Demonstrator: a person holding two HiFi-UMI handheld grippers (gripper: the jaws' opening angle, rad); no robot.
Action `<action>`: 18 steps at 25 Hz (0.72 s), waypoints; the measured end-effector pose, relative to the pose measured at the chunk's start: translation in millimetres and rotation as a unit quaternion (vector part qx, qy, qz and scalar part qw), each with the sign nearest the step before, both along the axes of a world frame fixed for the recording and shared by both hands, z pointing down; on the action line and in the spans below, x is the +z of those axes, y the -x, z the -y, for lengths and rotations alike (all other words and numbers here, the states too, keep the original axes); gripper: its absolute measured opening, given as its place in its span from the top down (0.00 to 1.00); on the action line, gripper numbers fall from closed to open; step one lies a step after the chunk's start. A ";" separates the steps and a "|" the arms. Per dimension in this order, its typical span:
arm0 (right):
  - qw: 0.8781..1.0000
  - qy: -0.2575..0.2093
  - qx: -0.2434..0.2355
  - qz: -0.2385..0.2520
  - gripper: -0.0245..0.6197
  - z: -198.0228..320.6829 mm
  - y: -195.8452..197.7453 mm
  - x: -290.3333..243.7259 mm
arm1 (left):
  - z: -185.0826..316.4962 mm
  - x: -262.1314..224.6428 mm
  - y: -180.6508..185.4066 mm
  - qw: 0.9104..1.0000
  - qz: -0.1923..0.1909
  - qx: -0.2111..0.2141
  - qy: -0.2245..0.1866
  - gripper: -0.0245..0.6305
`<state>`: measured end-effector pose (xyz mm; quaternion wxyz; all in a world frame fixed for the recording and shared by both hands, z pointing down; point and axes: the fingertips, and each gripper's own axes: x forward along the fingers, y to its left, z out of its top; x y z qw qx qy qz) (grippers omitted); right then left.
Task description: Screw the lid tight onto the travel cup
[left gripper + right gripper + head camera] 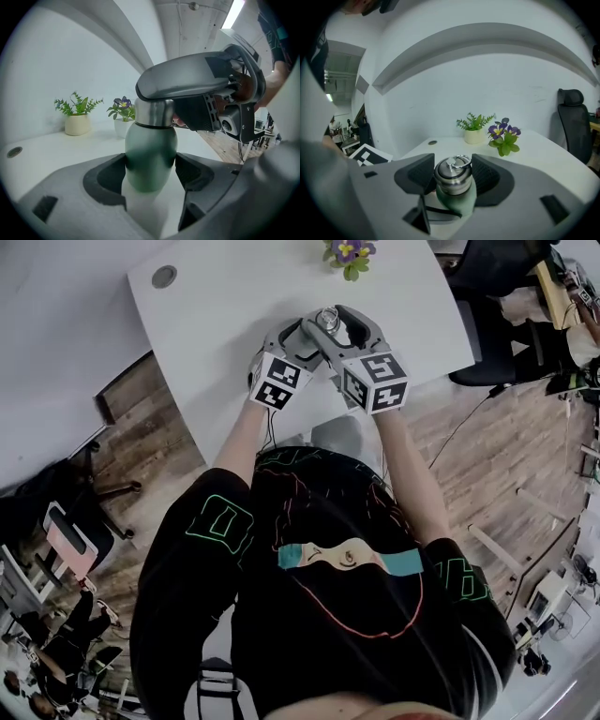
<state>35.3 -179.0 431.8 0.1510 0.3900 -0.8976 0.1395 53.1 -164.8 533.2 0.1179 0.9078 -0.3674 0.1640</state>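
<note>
Left gripper (pixel 150 174): jaws clamped on the green body of the travel cup (pixel 151 150), one dark pad against each side, a little below the shoulder; cup upright between them

Right gripper (pixel 453 177): jaws closed on the steel lid (pixel 452 178), a pad touching each flank; this gripper comes over the cup from above and from the opposite side to the left one

Lid: brushed metal, seated on the cup's neck, with a small wire ring (pixel 462 162) on its crown

Travel cup, position: held between both grippers over the near part of the white table (pixel 234 306), just in front of the person; whether its base rests on the tabletop cannot be told

Grippers, general: grey shells, each with a marker cube at the rear, nearly touching side by side in the head view

Table, other contents: green plant in a pale pot (pixel 474 130) and purple flowers (pixel 504 135) side by side at the far edge, well apart from the cup; round grommet (pixel 164 277) near a far corner

Surroundings: black office chair (pixel 573 123) to the right of the table; wooden floor (pixel 478 456); white wall behind
</note>
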 end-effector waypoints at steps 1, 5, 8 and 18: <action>1.000 0.002 -0.002 0.000 0.57 -0.5 0.1 0.3 | -0.3 0.4 -0.1 1.000 -0.001 0.001 0.004 0.44; 1.000 0.006 -0.015 0.000 0.56 -1.5 0.6 0.5 | -3.3 0.0 1.2 0.999 0.008 0.005 0.035 0.44; 0.999 0.006 -0.040 -0.020 0.54 -2.0 3.9 5.6 | -7.4 5.4 5.8 0.998 0.027 -0.003 0.051 0.44; 0.994 0.013 -0.110 0.024 0.47 3.4 1.6 -7.1 | -19.9 -13.2 37.9 0.992 0.012 -0.101 0.069 0.45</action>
